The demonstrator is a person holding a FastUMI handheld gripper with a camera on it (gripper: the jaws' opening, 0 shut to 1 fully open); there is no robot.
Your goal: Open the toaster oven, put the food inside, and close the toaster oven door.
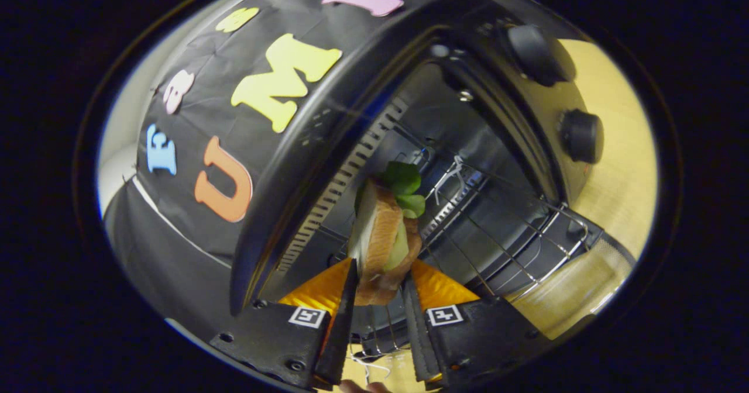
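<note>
The toaster oven [351,147] is seen tilted, with its door open and its cavity exposed; a slotted vent strip runs along the inner wall at about 9 o'clock from the sandwich [383,238]. The sandwich is held between the fingers of the gripper [379,290], both of which press on its lower end, so the jaws are set narrow and closed on the food. The sandwich is positioned at the mouth of the cavity, over the wire rack [503,229], which extends toward 3 o'clock from it. It consists of two browned bread slices with a pale layer and a green filling between them, and a green leaf [404,185] protrudes at its 12 o'clock end. It is judged to be light, soft and compressible; its layers are likely to slide apart if the grip is slackened or the item is tilted sharply. Hold is best taken across the two bread faces, near the middle, with moderate pressure. Two control knobs [579,135] are located at about 2 o'clock, on the front panel beside the cavity.
</note>
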